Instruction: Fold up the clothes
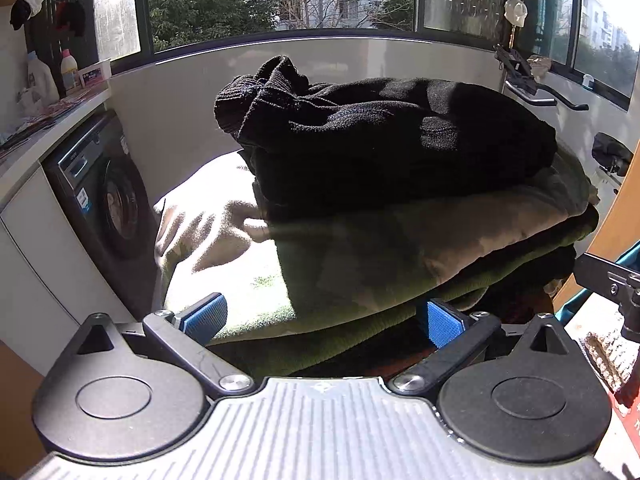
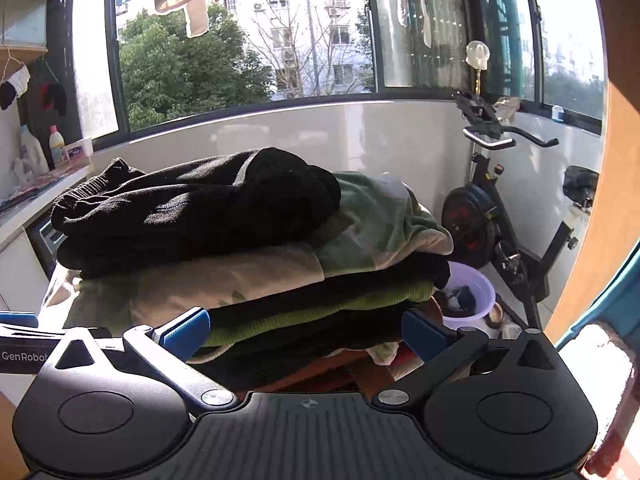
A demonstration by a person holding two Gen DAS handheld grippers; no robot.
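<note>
both grippers spread, holding nothing: left gripper [image 1: 322, 316], right gripper [image 2: 304, 330], both at the near edge of the clothes stack [image 2: 256, 280]. black sweater [image 1: 384, 132] bunched on top; I'd pinch one hem corner each and lift evenly, washing machine [image 1: 104, 192] behind

one clothes pile [image 2: 248, 264], one exercise bike [image 2: 500, 216], one basin [image 2: 474, 280]

Fuzzy matt black knit sweater [image 1: 384, 128] over soft fleecy green cloth [image 2: 376, 220]; ribbed blue fingers [image 1: 206, 316], glossy white wall [image 2: 320, 136]
</note>
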